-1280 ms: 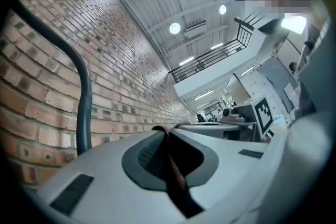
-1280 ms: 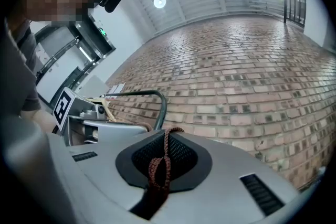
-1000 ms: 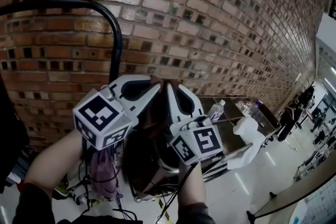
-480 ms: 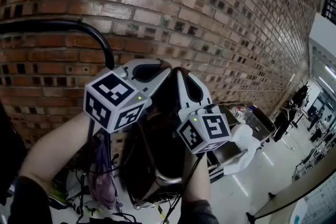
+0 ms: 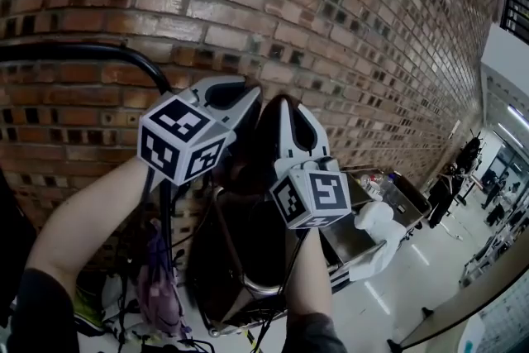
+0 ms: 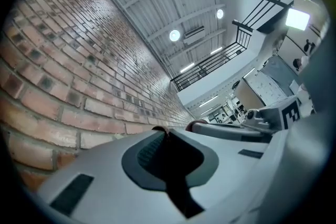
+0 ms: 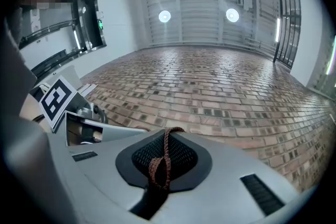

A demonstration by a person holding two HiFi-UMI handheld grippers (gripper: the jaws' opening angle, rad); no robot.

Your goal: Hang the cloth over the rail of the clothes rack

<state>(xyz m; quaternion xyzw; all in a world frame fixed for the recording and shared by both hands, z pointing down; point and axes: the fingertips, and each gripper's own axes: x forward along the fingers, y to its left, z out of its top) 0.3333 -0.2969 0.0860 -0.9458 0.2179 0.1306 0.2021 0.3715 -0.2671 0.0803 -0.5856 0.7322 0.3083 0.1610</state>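
A dark brown cloth (image 5: 256, 146) hangs between my two grippers in front of the brick wall. The left gripper (image 5: 250, 97) is shut on its top edge, and only a thin reddish sliver shows at the tip of the left gripper (image 6: 166, 131) in its own view. Close beside it, the right gripper (image 5: 279, 105) is shut on the cloth too. A brown hem of the cloth (image 7: 160, 162) runs down between the jaws of the right gripper (image 7: 170, 131). The rack's black rail (image 5: 74, 52) runs in from the left and bends down just left of the left gripper, a little below the jaw tips.
The brick wall (image 5: 347, 29) stands close behind the grippers. A purple garment (image 5: 157, 285) hangs low at the left, over cables on the floor. A metal cart (image 5: 397, 190) with bottles and a white object (image 5: 376, 223) stands at the right. People (image 5: 450, 186) stand far off.
Both grippers have risen with the cloth still in them. The rail now sits lower in the head view, near the level of the jaw tips.
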